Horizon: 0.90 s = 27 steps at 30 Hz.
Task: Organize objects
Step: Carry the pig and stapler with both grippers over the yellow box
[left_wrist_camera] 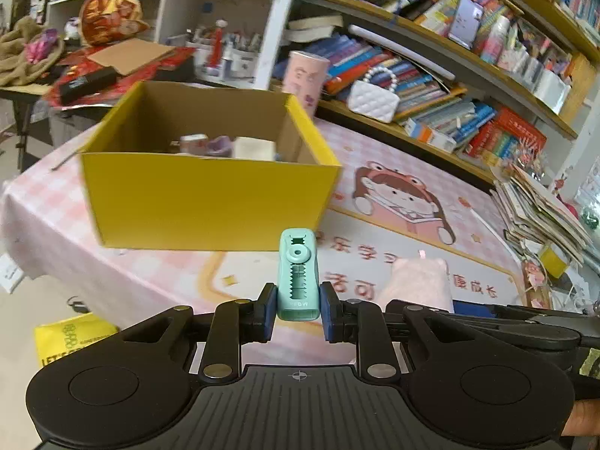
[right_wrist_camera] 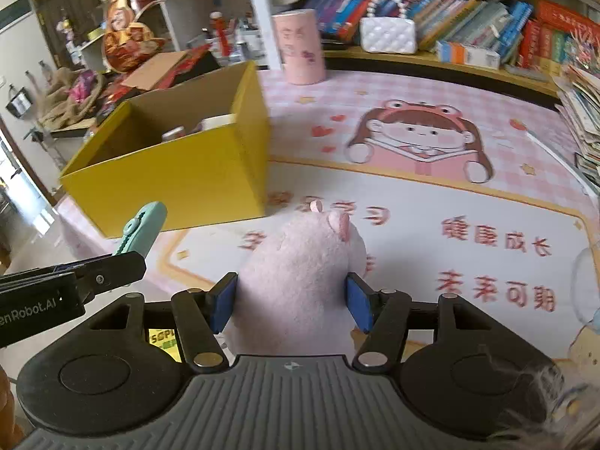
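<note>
My left gripper [left_wrist_camera: 298,305] is shut on a mint green clip-like tool [left_wrist_camera: 298,277], held upright above the table in front of a yellow cardboard box [left_wrist_camera: 210,195]. The tool also shows in the right wrist view [right_wrist_camera: 140,230]. My right gripper [right_wrist_camera: 292,296] is shut on a pink plush toy [right_wrist_camera: 300,270], right of the left gripper; the toy also shows in the left wrist view [left_wrist_camera: 418,285]. The box [right_wrist_camera: 176,176] holds several small items [left_wrist_camera: 225,146].
The table has a pink cartoon mat [right_wrist_camera: 431,202]. A pink cylinder [right_wrist_camera: 298,47] and a white quilted purse [right_wrist_camera: 388,33] stand at the back by bookshelves [left_wrist_camera: 450,75]. Stacked papers [left_wrist_camera: 543,213] lie at the right edge. A yellow bag [left_wrist_camera: 71,339] is on the floor left.
</note>
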Each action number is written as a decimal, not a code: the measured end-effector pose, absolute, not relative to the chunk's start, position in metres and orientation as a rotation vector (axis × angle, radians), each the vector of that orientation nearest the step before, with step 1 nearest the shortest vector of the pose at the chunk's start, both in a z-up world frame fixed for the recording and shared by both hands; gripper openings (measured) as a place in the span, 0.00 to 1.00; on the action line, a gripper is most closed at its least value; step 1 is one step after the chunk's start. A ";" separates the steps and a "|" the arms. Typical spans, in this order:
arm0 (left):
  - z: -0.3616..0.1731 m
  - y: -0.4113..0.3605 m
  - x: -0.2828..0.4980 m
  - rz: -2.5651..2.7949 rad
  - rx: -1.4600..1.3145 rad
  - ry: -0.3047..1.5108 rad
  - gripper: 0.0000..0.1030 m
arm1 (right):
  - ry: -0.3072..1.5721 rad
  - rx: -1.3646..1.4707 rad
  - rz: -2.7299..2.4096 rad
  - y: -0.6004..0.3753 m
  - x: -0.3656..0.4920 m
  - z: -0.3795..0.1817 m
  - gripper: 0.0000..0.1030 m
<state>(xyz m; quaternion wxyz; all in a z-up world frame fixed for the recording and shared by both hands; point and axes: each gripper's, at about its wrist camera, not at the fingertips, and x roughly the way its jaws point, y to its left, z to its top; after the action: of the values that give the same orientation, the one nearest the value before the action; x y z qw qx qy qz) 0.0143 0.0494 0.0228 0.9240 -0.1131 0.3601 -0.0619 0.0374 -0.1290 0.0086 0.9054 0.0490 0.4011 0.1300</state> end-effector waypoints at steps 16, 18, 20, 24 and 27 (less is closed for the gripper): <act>0.043 0.136 -0.034 -0.073 -0.241 0.630 0.22 | 0.791 0.045 0.368 -0.028 0.001 0.024 0.57; 0.045 0.143 -0.037 -0.068 -0.247 0.623 0.22 | 0.789 0.032 0.375 -0.020 -0.001 0.026 0.57; 0.047 0.148 -0.038 -0.070 -0.248 0.612 0.22 | 0.781 0.020 0.381 -0.015 -0.001 0.029 0.57; 0.055 0.155 -0.032 -0.079 -0.259 0.577 0.22 | 0.717 0.008 0.383 -0.014 0.004 0.042 0.57; 0.065 0.159 -0.014 -0.076 -0.253 0.539 0.22 | 0.618 -0.002 0.366 -0.015 0.021 0.060 0.57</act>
<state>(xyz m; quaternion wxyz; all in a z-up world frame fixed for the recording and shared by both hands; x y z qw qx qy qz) -0.0143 0.1592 0.0655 0.9553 -0.1247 0.2654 -0.0375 0.0210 -0.0147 0.0598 0.9362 -0.0012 0.3023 0.1790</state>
